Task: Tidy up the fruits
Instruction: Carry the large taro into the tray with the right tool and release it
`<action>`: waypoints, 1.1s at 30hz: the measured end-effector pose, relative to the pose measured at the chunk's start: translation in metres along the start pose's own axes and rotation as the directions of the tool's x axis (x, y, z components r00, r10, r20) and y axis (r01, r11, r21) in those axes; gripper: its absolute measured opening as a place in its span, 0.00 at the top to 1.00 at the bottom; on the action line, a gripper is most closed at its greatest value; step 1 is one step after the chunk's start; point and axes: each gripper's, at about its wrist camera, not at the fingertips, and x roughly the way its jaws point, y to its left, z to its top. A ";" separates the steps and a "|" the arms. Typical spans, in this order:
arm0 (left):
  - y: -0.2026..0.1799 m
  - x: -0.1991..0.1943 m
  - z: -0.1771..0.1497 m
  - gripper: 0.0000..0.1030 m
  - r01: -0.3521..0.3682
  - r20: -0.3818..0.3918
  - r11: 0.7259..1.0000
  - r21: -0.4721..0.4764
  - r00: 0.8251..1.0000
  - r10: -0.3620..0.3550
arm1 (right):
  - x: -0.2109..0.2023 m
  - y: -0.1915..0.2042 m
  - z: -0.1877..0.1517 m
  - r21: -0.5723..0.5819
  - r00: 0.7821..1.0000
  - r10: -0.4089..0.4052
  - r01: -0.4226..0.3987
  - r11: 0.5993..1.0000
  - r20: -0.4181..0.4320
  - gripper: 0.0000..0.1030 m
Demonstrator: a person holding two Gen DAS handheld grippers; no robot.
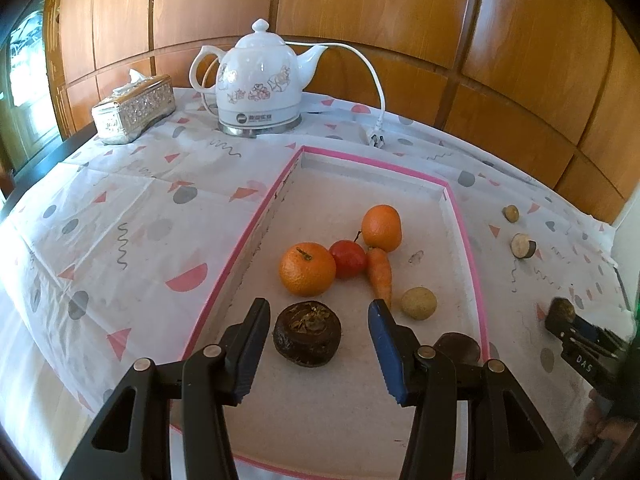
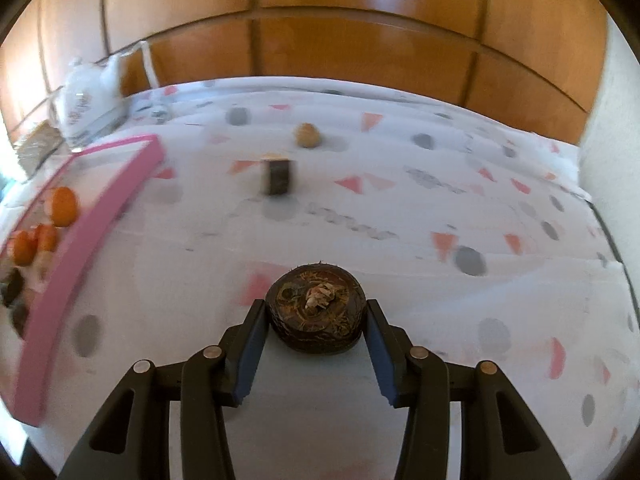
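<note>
A pink-rimmed tray point(image 1: 464, 224) holds two oranges point(image 1: 307, 269) point(image 1: 381, 227), a red fruit point(image 1: 348, 259), a carrot point(image 1: 380, 276), a pale round fruit point(image 1: 418, 303) and a dark dried fruit point(image 1: 307, 334). My left gripper point(image 1: 320, 312) is open, its jaws on either side of that dark fruit, apart from it. Another dark piece point(image 1: 460, 347) lies behind the right finger. My right gripper point(image 2: 316, 312) is shut on a second dark dried fruit point(image 2: 316, 316) above the cloth, right of the tray point(image 2: 80, 236); it also shows in the left wrist view point(image 1: 560, 312).
A white kettle point(image 1: 260, 80) with cord and plug point(image 1: 376, 136) and a silver tissue box point(image 1: 134, 110) stand at the back. Two small wood-like slices point(image 1: 522, 245) point(image 1: 511, 213) lie on the cloth right of the tray. A wood-panelled wall runs behind.
</note>
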 end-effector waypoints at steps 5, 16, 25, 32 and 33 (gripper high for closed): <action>0.002 -0.003 -0.002 0.50 0.000 0.005 1.000 -0.006 1.000 0.000 | -0.013 0.034 0.014 -0.058 0.994 0.108 -0.107 0.993 0.020 0.53; 0.009 -0.007 -0.002 0.50 -0.003 0.013 1.000 -0.028 1.000 0.003 | -0.035 0.102 0.045 -0.179 0.957 0.286 -0.276 0.945 0.037 0.53; 0.019 -0.005 -0.002 0.50 -0.007 0.011 0.999 -0.053 1.000 0.008 | -0.028 0.158 0.062 -0.287 0.942 0.335 -0.316 0.904 0.019 0.53; 0.025 -0.001 -0.002 0.50 -0.013 -0.001 0.998 -0.069 1.000 0.012 | -0.008 0.179 0.062 -0.306 0.941 0.337 -0.330 0.893 -0.031 0.52; 0.025 -0.001 -0.002 0.50 -0.014 -0.003 0.998 -0.069 1.000 0.013 | -0.004 0.181 0.061 -0.306 0.940 0.339 -0.336 0.891 -0.045 0.52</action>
